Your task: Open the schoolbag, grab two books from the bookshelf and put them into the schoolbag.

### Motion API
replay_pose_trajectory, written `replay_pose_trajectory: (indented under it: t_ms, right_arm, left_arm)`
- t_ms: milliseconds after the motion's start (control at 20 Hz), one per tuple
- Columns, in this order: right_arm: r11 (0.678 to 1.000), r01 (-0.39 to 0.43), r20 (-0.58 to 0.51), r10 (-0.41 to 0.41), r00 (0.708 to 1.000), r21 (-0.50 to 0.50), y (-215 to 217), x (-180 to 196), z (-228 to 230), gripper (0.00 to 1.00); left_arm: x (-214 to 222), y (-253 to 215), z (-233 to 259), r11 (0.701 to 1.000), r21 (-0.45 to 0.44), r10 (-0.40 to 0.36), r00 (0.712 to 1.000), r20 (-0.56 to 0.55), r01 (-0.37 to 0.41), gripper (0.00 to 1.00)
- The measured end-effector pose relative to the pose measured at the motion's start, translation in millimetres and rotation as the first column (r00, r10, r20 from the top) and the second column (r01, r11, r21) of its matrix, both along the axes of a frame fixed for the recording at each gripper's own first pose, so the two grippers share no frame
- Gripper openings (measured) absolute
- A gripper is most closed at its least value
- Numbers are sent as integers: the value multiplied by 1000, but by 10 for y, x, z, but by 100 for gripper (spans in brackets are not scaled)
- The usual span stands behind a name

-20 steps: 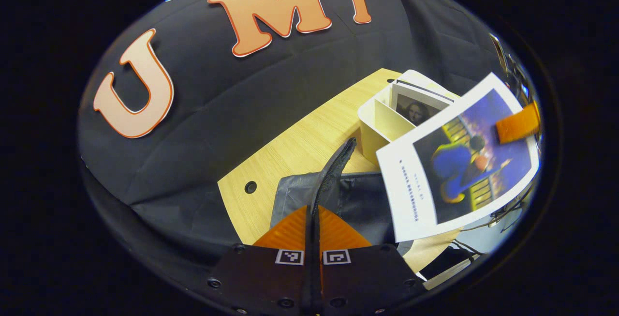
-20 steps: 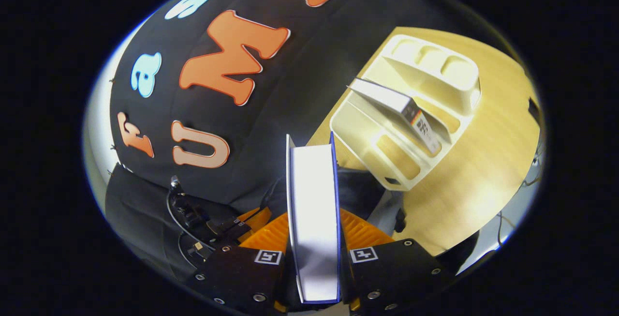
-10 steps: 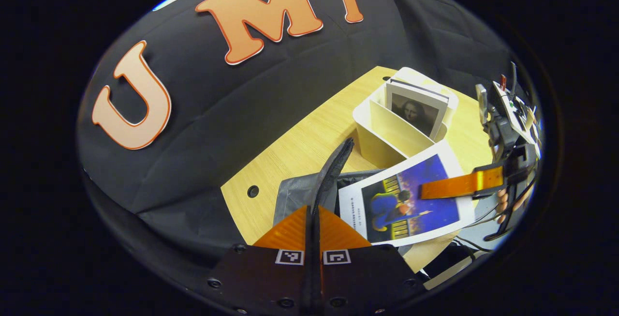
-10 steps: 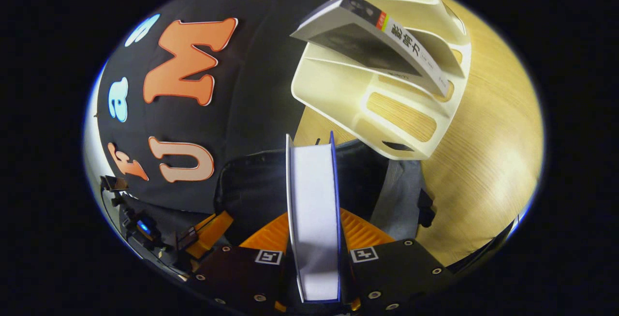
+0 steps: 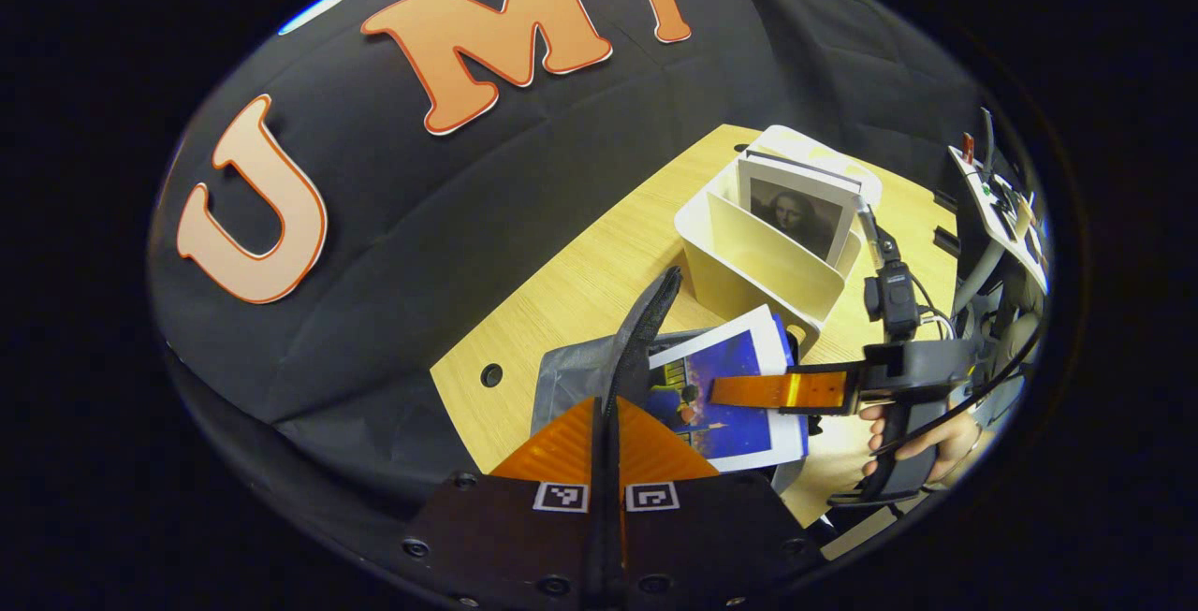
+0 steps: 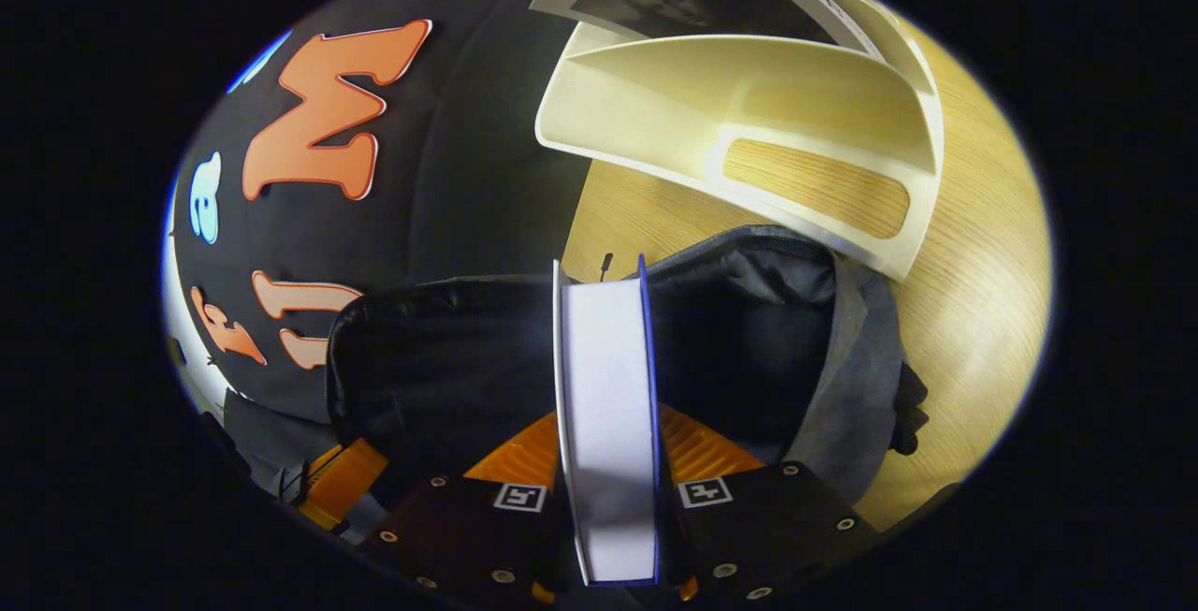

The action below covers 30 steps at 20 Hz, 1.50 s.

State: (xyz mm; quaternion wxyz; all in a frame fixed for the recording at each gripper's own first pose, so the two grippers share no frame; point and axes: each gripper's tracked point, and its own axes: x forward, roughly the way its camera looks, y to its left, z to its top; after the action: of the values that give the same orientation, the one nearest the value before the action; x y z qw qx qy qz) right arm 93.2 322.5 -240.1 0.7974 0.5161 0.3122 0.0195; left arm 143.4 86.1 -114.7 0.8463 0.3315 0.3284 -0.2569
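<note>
Close in, the left gripper [image 5: 606,424] has its two fingers pressed together on the dark zipper edge of the schoolbag [image 5: 571,372], a strip that rises between them and stands up above the tips. That edge belongs to the grey bag lying on the wooden table [image 5: 580,283], and the mouth of the bag gapes just to the right of the pinched strip. Into that mouth comes a book with a blue cover [image 5: 725,391], its lower corner already past the rim while the rest tilts up and out. The right gripper [image 5: 749,391] holds that book from the far side, one finger lying flat across the cover, and a hand [image 5: 922,438] grips its handle near the table's edge. In the right gripper view, the same book [image 6: 606,424] stands edge-on between the right gripper's [image 6: 608,447] fingers, clamped on both covers, with its pale page block facing the camera. Beyond its top edge lies the bag's dark open interior [image 6: 739,340], with the grey rim curving round on the right. Behind the bag stands the cream bookshelf [image 5: 758,251], touching or nearly touching the bag's far side. A second book with a portrait cover [image 5: 796,213] stands upright in one of its slots.
</note>
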Motion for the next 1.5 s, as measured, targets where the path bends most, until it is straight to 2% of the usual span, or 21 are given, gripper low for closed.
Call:
replay_pose_trajectory:
  t_ms: [200,250,300,350,400,450,550,600,750,950,1150,1350,1500]
  right_arm:
    - [999,27,0,-27,1000,-29,100,102,-89,36]
    - [999,26,-12,-26,1000,-39,136,120,-132,27]
    - [998,21,-31,-22,999,-51,178,129,-183,37]
    - [998,17,-44,-19,999,-57,209,131,-199,38]
    - [998,17,-64,-20,998,-61,215,131,-219,29]
    - [998,23,-92,-29,995,-64,181,76,-239,42]
    - [998,31,-123,-38,992,-57,123,36,-208,53]
    - [998,27,-140,-35,990,-59,107,-3,-196,95]
    - [996,-1,-172,-14,985,-86,18,-165,-128,98]
    - [984,-28,-189,-7,982,-179,-281,-374,38,98]
    - [966,0,-175,-47,983,-260,-615,-537,298,98]
    - [928,59,-155,-124,980,-367,-1068,-677,506,98]
    - [881,71,-155,-160,975,-467,-1473,-763,649,98]
  left_arm:
    - [7,14,-15,1000,-1,-7,1000,-1,7,1]
    - [-1,24,-27,1000,3,-7,1000,-2,7,1]
    - [13,48,-43,1000,9,-6,1000,-1,6,1]
    - [22,61,-49,1000,11,-3,1000,-2,3,1]
    - [23,82,-58,1000,3,3,1000,-8,-3,1]
    - [25,105,-72,1000,-3,12,1000,-15,-12,1]
    - [31,143,-102,999,-22,29,999,-30,-30,1]
    - [28,138,-107,999,-34,34,999,-35,-35,0]
    - [41,169,-117,997,-65,49,998,-48,-52,1]
    - [7,216,-154,996,-65,51,998,-43,-54,1]
    - [-90,224,-246,993,-97,56,996,-63,-62,1]
    - [-179,287,-302,992,-109,64,996,-54,-69,1]
    - [-277,290,-362,986,-146,66,995,-76,-77,1]
